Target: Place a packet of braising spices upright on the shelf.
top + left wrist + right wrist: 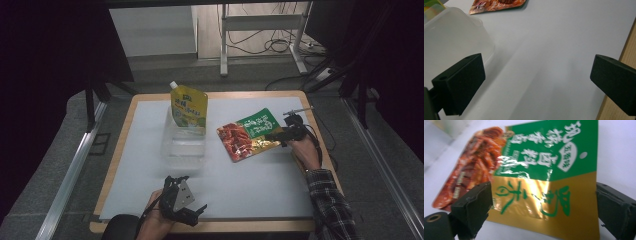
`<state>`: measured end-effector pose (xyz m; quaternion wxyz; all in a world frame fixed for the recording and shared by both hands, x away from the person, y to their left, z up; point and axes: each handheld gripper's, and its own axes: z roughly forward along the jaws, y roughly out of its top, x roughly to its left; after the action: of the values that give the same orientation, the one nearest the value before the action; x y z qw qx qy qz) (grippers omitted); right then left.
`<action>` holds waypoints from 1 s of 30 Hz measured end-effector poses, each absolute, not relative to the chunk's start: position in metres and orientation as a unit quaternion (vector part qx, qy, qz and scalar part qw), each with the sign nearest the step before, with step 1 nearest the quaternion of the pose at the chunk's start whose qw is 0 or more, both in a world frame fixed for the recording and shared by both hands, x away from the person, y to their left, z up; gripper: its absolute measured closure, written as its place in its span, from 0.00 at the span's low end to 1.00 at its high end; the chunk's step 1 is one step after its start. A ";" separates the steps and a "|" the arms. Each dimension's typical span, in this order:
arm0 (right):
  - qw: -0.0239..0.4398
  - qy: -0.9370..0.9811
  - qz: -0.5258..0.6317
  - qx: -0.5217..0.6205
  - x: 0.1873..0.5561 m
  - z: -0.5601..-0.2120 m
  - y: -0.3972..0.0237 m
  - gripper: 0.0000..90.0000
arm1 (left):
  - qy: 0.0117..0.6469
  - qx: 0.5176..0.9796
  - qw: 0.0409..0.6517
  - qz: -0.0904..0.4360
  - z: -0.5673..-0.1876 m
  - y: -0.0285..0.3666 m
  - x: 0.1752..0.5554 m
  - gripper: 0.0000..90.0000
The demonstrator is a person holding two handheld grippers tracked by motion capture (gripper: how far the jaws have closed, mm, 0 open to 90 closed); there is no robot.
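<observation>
right claw (272,136) at the near-right edge of the snack packet (248,134), jaws wide apart, one on either side of the packet's gold end in the right gripper view (541,202), not closed on it. whether the jaws touched the foil: cannot tell. packet lay flat on the white mat (240,180) of the desk (116,150), right of centre, green panel toward the far right, red food picture toward the left. same packet's red corner seen at the top of the left gripper view (496,5). left claw (196,212) low at the near edge of the desk, well apart from the packet, jaws spread wide, nothing between them but bare mat (544,62). clear plastic box (183,142) stood on the mat left of the packet, near it but apart; seen too beside the left jaw in the left gripper view (451,42), touching or not: cannot tell. yellow spout pouch (189,108) upright at the far end of the box, white cap up; inside or just behind the box: cannot tell. wooden desk rim at the right of the left gripper view (627,50). plaid sleeve (330,205) behind the right hand (306,150).
</observation>
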<state>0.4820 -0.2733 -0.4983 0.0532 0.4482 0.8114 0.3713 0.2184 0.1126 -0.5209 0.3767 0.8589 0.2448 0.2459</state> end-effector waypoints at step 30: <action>0.180 0.823 0.318 0.434 0.470 -0.495 -0.249 0.99 | 0.241 0.862 0.366 0.254 -0.521 0.112 0.218 0.00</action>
<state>0.4705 -0.2488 -0.4946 0.1801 0.4345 0.8231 0.3182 0.2184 0.1122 -0.5212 0.3665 0.8621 0.2413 0.2536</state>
